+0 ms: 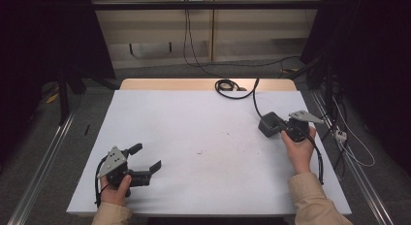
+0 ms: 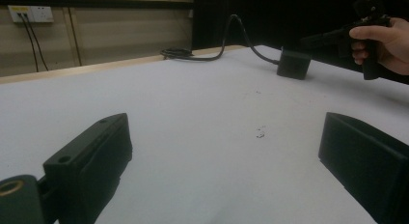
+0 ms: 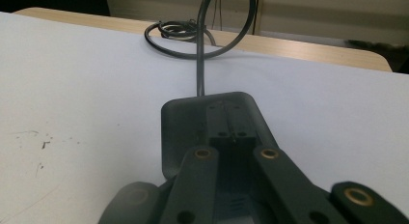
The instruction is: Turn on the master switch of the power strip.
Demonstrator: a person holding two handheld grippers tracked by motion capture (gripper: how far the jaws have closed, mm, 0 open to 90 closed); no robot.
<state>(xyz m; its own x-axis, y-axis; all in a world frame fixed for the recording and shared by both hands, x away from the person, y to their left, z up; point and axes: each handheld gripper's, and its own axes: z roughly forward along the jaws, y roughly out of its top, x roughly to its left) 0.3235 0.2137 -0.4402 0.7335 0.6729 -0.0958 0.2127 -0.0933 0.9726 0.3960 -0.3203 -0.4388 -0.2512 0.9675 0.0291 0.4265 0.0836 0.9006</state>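
My left gripper (image 1: 146, 157) rests low over the near left part of the white table (image 1: 194, 118), held in a hand. Its two black jaws stand wide apart with bare table between them, as the left gripper view (image 2: 226, 130) shows. My right gripper (image 1: 279, 128) is at the right of the table, also in a hand. Its jaws are shut, tips together (image 3: 232, 143) on top of a dark grey box (image 3: 181, 122). That box (image 1: 268, 123) sits on the table with a black cable running from its far side. The left gripper view shows the box (image 2: 294, 64) far off.
The cable ends in a coil (image 1: 228, 85) on the wooden back edge of the table. Small dark specks (image 1: 213, 150) mark the sheet near its middle. Metal rails (image 1: 43, 162) run along the floor on both sides, with loose cables (image 1: 356, 157) at the right.
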